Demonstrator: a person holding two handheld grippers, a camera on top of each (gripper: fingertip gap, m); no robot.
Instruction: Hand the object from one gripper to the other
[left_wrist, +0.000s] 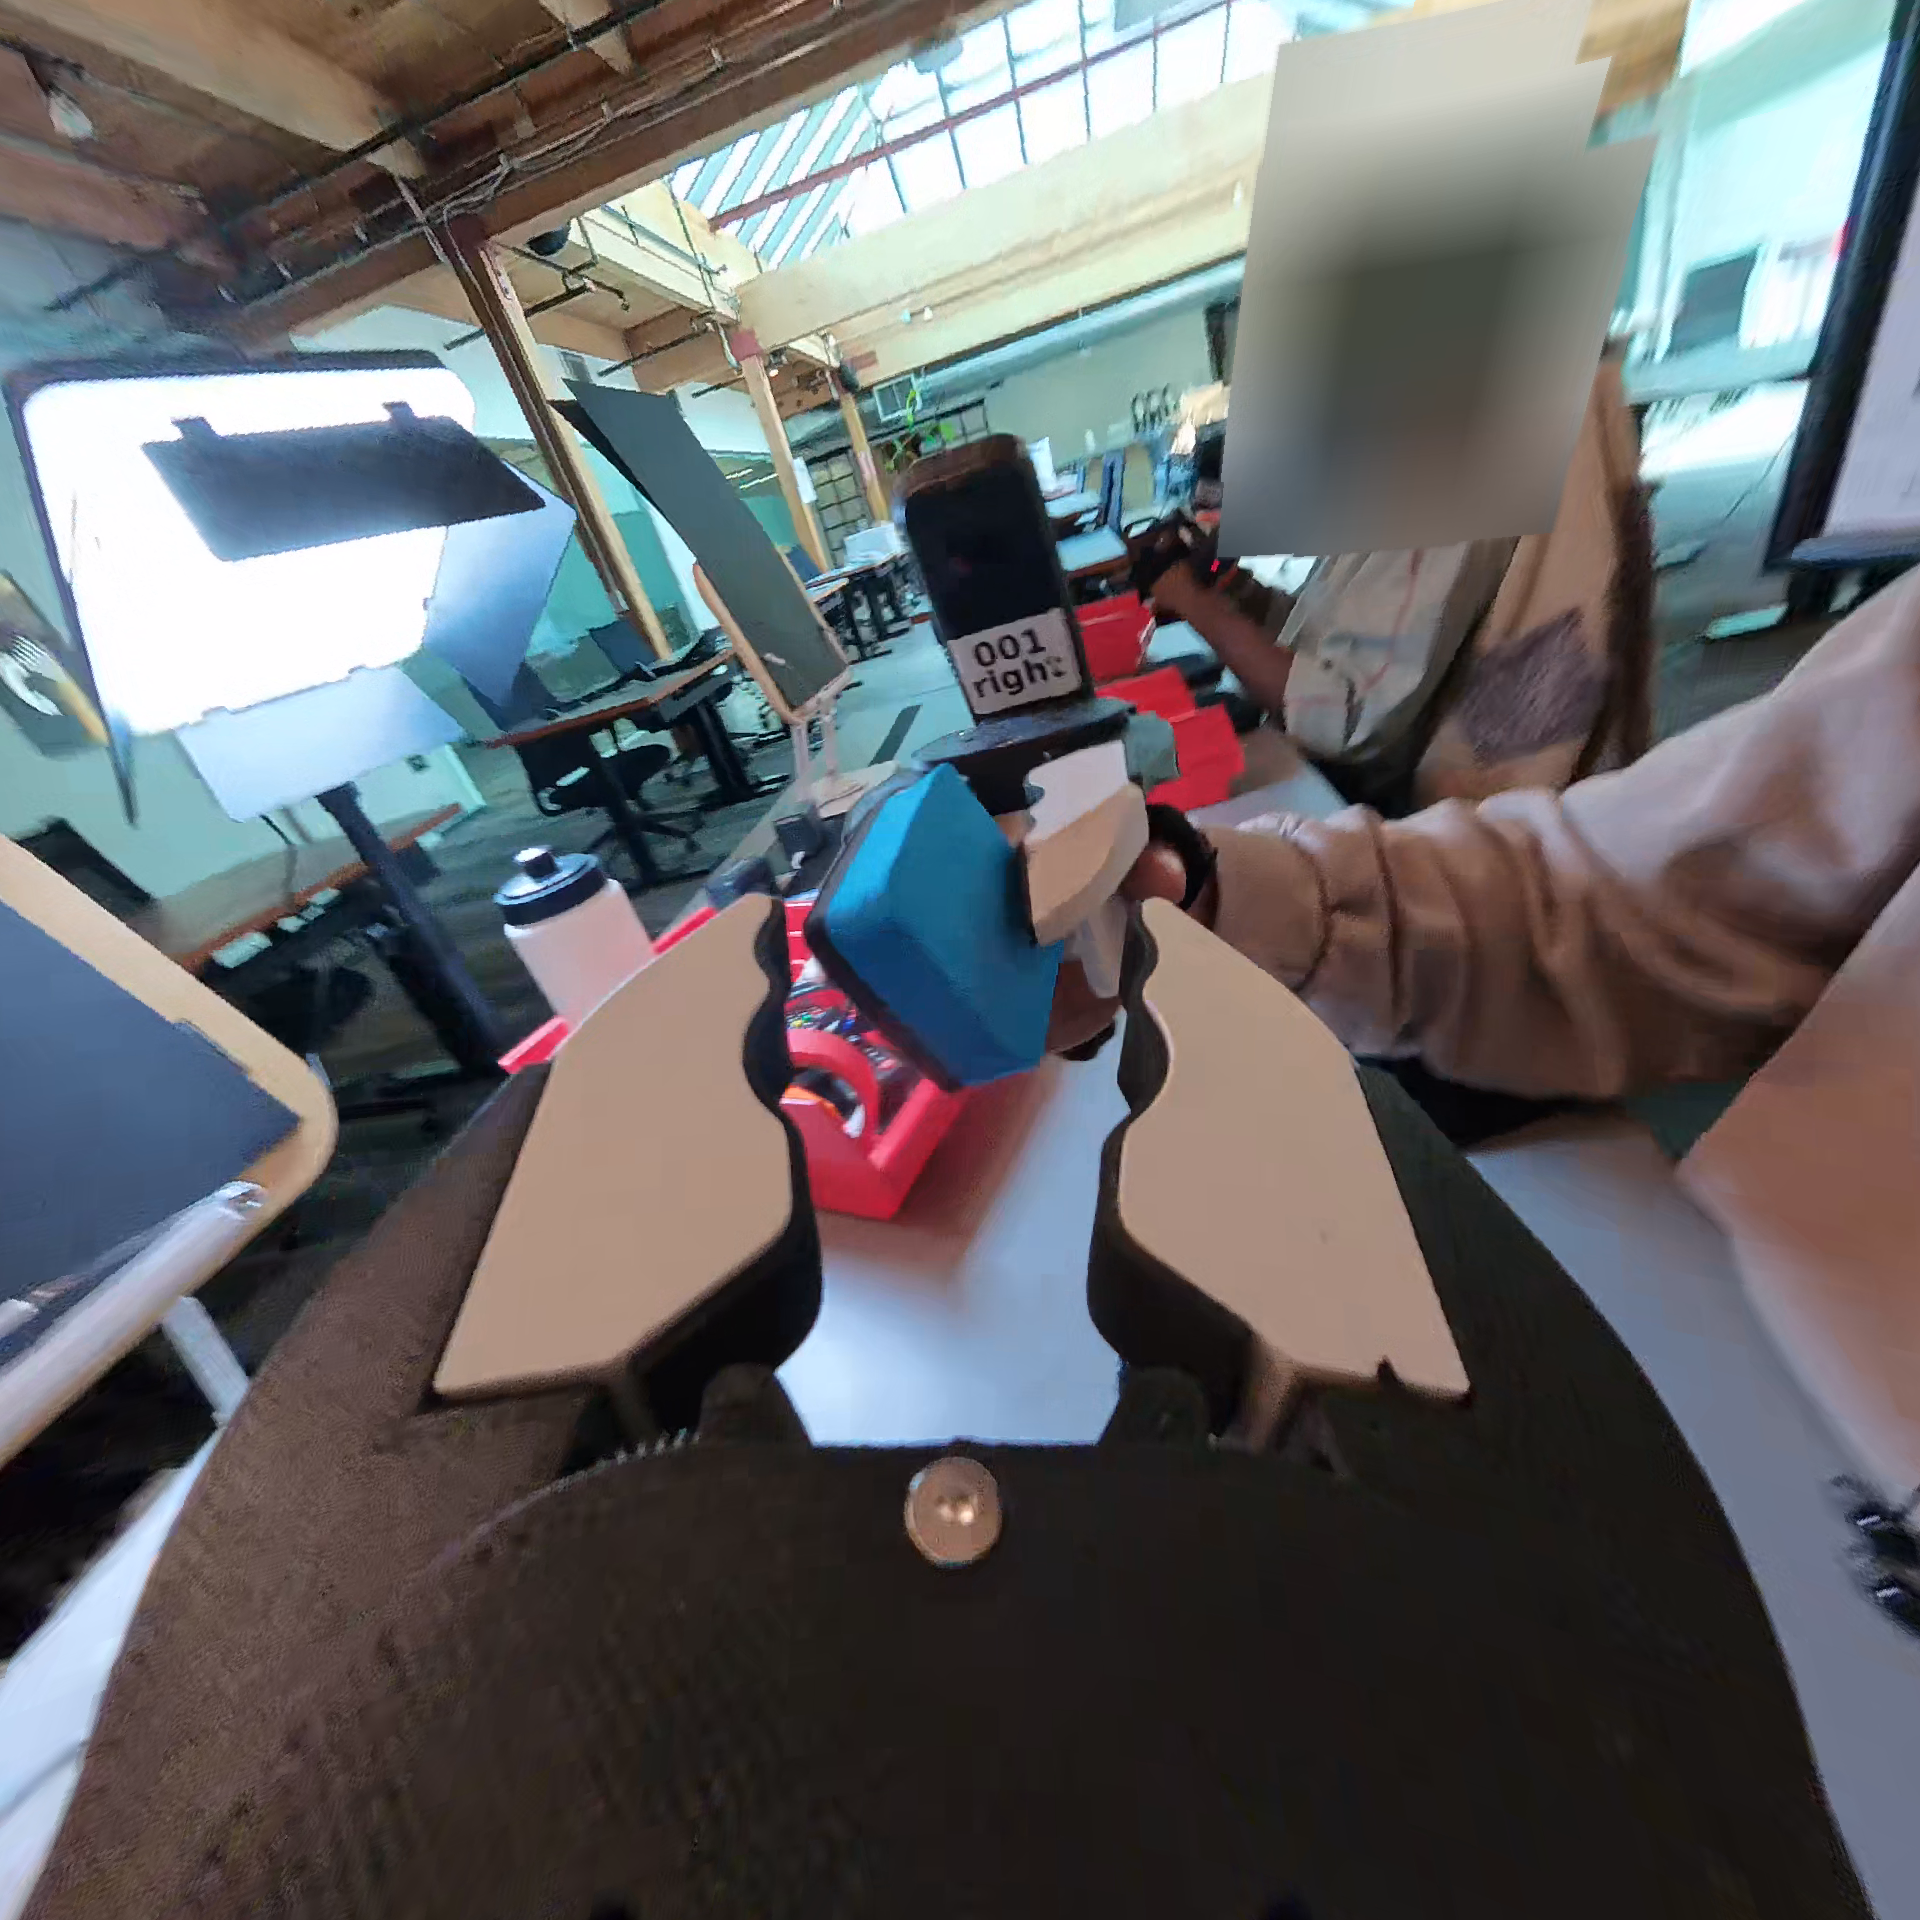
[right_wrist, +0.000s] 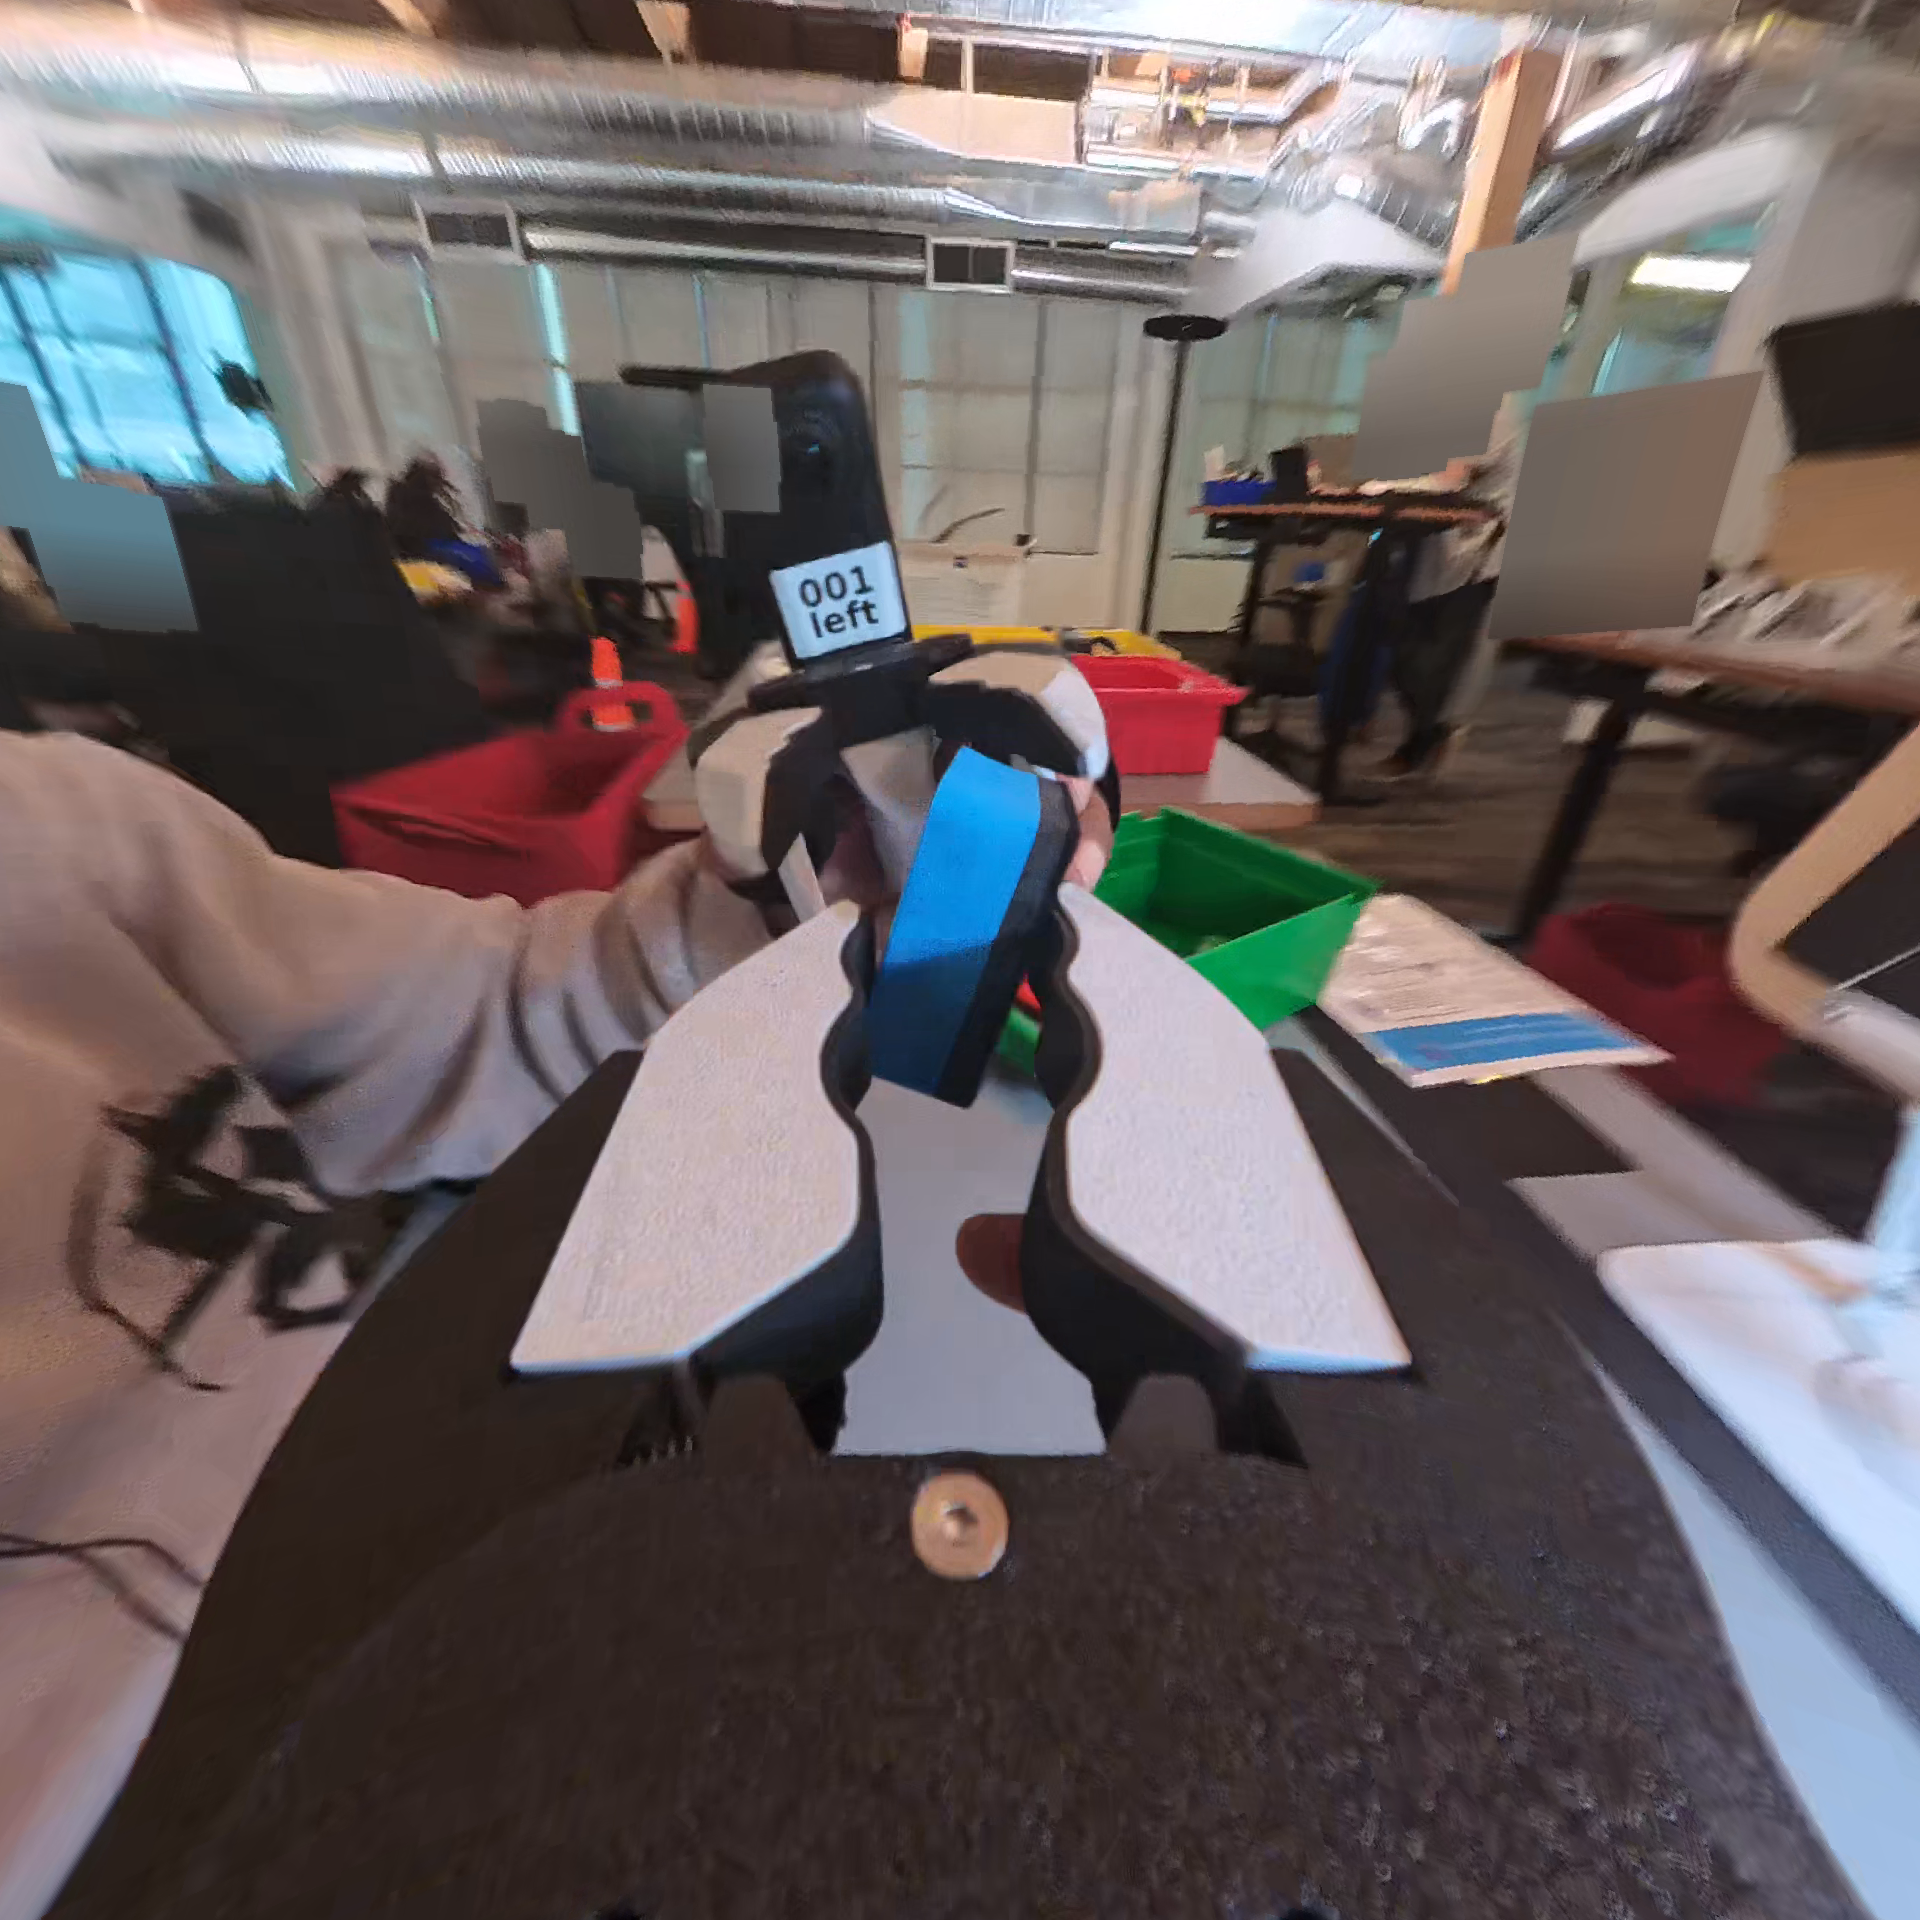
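The object is a blue block with a black underside (left_wrist: 930, 935), like a board eraser. My right gripper (right_wrist: 961, 914) is shut on its lower part (right_wrist: 951, 935) and holds it in the air, tilted. In the left wrist view the right gripper (left_wrist: 1049, 831) comes in from the right on a beige-sleeved arm. My left gripper (left_wrist: 956, 914) is open wide, and the block sits at or just past its fingertips without touching them. In the right wrist view the left gripper (right_wrist: 904, 769) faces me, with its white fingers (right_wrist: 1075, 717) spread around the block's far end.
A white table (left_wrist: 956, 1299) lies below both grippers. On it are a red bin of small items (left_wrist: 883, 1143), a white bottle (left_wrist: 571, 925), a green bin (right_wrist: 1226, 914) and a paper sheet (right_wrist: 1455, 997). Another red bin (right_wrist: 499, 800) stands farther off. A person sits behind the table (left_wrist: 1455, 665). Only a small space, under 4 cm, lies between the two pairs of fingers.
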